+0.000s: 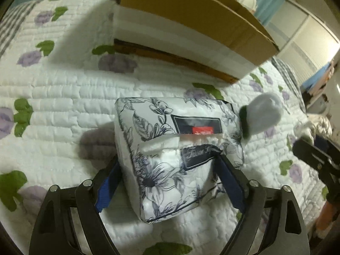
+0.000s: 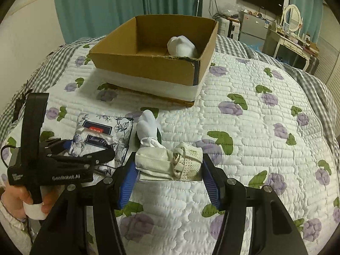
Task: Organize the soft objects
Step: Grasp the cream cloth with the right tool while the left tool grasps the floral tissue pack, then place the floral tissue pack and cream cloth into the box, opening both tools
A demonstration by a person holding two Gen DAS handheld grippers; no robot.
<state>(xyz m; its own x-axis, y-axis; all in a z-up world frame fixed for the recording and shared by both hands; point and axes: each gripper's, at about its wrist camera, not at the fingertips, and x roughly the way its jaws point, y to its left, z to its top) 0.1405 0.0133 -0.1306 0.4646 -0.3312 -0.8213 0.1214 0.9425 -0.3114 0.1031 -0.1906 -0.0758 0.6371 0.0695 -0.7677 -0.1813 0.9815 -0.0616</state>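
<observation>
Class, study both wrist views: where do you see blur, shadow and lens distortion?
Left wrist view: the white sock is smeared and soft, the cardboard box casts a broad shadow on the quilt, and the tissue pack between the left tool fingers stays sharp. Right wrist view: fisheye bends the bed into a dome, with dark corners.

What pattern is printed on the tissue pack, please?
Dark navy line-drawn flowers on white; the tissue pack shows best in the left wrist view.
</observation>
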